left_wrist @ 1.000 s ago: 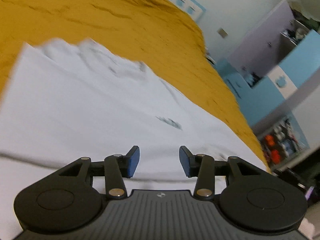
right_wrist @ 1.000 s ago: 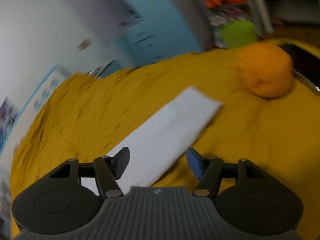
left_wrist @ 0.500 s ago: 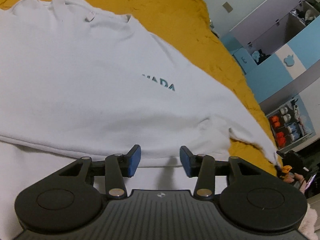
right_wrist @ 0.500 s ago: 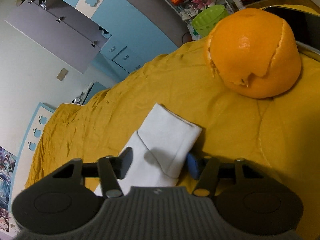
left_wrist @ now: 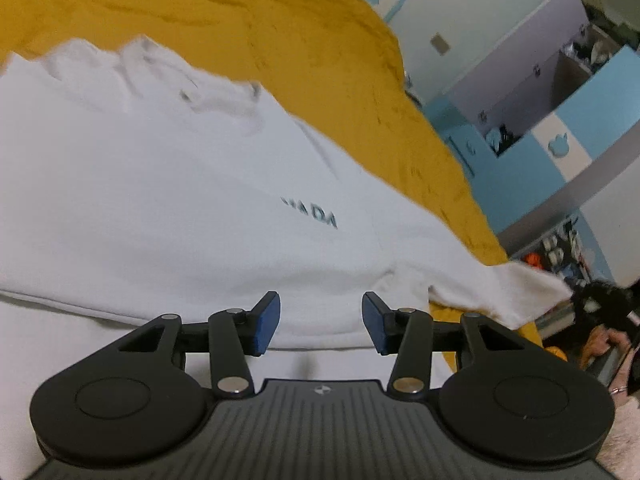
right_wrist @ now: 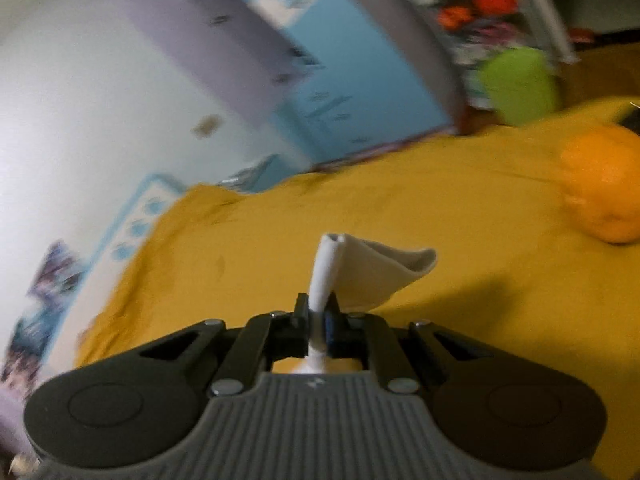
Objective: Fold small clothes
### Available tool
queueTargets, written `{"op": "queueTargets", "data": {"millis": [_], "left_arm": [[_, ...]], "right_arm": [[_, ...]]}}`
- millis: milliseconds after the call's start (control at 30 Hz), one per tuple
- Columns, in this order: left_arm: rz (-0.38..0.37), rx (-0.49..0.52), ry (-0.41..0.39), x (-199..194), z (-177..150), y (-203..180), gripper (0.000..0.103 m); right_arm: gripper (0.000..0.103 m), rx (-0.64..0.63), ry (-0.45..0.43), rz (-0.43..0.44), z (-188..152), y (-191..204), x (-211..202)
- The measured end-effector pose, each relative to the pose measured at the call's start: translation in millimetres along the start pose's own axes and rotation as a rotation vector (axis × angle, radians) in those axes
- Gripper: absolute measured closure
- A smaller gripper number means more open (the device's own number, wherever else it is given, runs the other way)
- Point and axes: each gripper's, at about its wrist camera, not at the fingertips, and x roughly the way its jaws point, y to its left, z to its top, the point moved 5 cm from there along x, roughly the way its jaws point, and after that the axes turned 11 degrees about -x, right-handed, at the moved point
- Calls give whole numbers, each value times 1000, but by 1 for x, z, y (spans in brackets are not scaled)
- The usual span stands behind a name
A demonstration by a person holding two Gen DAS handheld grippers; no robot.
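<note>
A white T-shirt [left_wrist: 168, 184] with small dark lettering lies spread on the mustard-yellow bed cover [left_wrist: 280, 40], collar toward the far left. My left gripper [left_wrist: 320, 326] hovers over its near hem, jaws apart, with only the cloth below them. In the right wrist view my right gripper [right_wrist: 318, 326] is shut on the shirt's sleeve end [right_wrist: 360, 276], which stands up lifted off the cover [right_wrist: 440, 220]. In the left wrist view that raised sleeve [left_wrist: 516, 284] stretches right toward a person's hand [left_wrist: 604, 340].
An orange ball-shaped thing [right_wrist: 604, 184] lies on the cover at the right. Beyond the bed stand blue and grey cupboards [left_wrist: 560, 128], a shelf with toys [right_wrist: 480, 20] and a green basket [right_wrist: 516, 84]. The bed's edge [left_wrist: 480, 224] drops off at the right.
The right gripper closed on the sleeve end and lifted it off the cover. The left wrist view shifted back slightly, so the shirt sits lower and the sleeve is pulled up to the right.
</note>
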Motion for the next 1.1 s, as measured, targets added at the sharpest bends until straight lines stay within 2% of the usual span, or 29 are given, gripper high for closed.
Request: {"op": "queueTargets", "data": {"millis": [100, 233, 367, 467, 500, 533, 567, 600, 700, 767, 933, 1033, 1100], "left_arm": [[0, -22, -46, -30, 5, 15, 48], [13, -72, -122, -67, 10, 45, 48], [14, -158, -183, -99, 14, 79, 48], [40, -221, -207, -113, 17, 106, 48], [54, -242, -215, -117, 17, 115, 48], [67, -262, -221, -120, 16, 124, 48], [78, -282, -225, -123, 15, 133, 49], [84, -301, -228, -125, 14, 140, 49], [88, -327, -232, -128, 14, 152, 49], [91, -329, -235, -125, 18, 153, 48], [82, -353, -261, -117, 29, 156, 48], [165, -386, -254, -108, 27, 159, 48], [215, -400, -243, -104, 24, 163, 48]], "right_arm": [[101, -59, 16, 161, -10, 79, -10], [101, -173, 91, 401, -61, 202, -23], [101, -239, 229, 586, -150, 305, -36], [101, -300, 390, 680, -239, 361, -40], [97, -311, 453, 703, -269, 373, -41], [87, -338, 529, 724, -302, 384, -40], [71, -365, 583, 711, -329, 390, -39], [65, -376, 613, 673, -349, 392, -42], [64, -342, 676, 651, -369, 377, -37], [63, -346, 657, 616, -356, 358, -31], [53, -377, 555, 505, -289, 292, -9], [52, -361, 501, 419, -249, 245, 2], [52, -303, 484, 370, -227, 205, 8]]}}
